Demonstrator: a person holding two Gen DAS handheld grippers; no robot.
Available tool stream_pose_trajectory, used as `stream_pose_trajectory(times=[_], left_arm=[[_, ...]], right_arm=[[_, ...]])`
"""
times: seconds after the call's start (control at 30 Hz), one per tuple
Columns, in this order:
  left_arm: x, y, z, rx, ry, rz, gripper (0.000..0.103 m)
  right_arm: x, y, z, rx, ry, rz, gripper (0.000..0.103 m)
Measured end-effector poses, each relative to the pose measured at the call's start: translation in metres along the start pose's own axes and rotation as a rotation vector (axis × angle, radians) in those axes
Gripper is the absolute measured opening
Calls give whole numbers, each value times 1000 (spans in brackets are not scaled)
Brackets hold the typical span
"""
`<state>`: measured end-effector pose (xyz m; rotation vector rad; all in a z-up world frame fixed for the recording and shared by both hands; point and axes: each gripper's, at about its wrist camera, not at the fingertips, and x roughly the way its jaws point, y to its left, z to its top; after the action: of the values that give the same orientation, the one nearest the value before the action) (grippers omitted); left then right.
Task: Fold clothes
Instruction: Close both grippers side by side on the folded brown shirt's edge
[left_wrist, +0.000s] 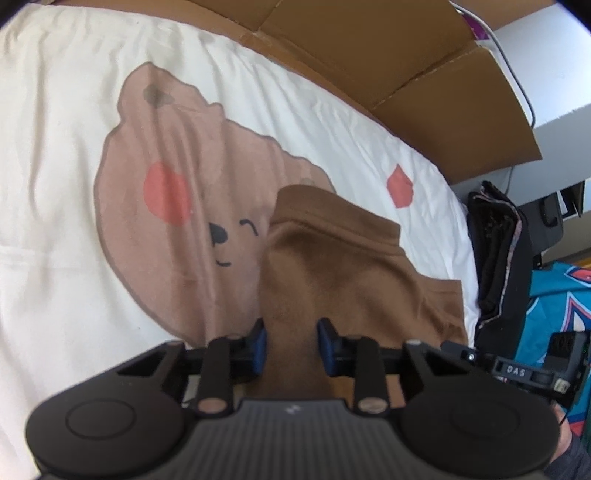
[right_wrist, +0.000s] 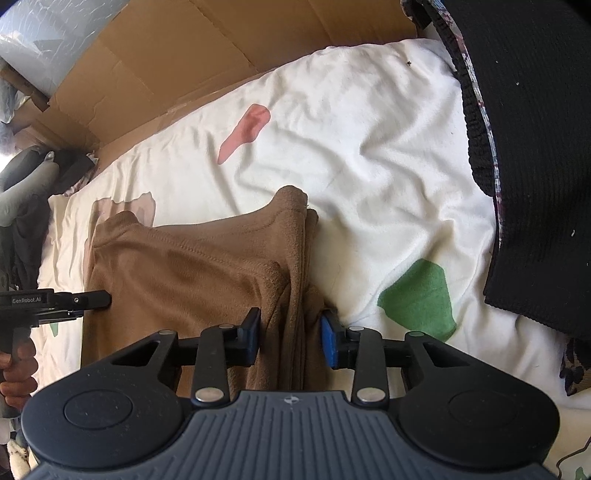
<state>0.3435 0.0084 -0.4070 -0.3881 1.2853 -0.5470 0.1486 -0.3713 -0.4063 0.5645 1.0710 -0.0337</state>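
Observation:
A brown garment (left_wrist: 351, 266) lies folded on a white bed sheet (left_wrist: 55, 184) printed with a bear face. My left gripper (left_wrist: 291, 343) is shut on a bunched part of its near edge, and the cloth fills the gap between the blue pads. In the right wrist view the same brown garment (right_wrist: 192, 273) shows a thick folded edge running towards me. My right gripper (right_wrist: 291, 336) is shut on that stacked edge. The left gripper (right_wrist: 55, 301) appears at the garment's left side, held by a hand (right_wrist: 18, 373). The right gripper (left_wrist: 517, 369) shows at the right edge of the left wrist view.
Flattened cardboard (left_wrist: 406, 74) stands along the far side of the bed. A pile of dark clothes (left_wrist: 495, 251) and a teal cloth (left_wrist: 554, 314) lie off the right edge. A black knitted garment (right_wrist: 535, 147) covers the sheet's right side, near a green print (right_wrist: 417, 295).

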Motion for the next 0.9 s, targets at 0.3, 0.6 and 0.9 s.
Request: stream_pose_trajectory(times=[0.3, 0.6, 0.9], left_arm=[[-7, -6, -3, 17, -41, -29, 11], [-2, 5, -1, -31, 6, -22, 25], [4, 12, -2, -59, 35, -68, 25]], right_arm=[[-14, 5, -2, -10, -51, 28, 20], [-4, -9, 2, 39, -3, 77, 28], [4, -28, -3, 138, 10, 146, 29]])
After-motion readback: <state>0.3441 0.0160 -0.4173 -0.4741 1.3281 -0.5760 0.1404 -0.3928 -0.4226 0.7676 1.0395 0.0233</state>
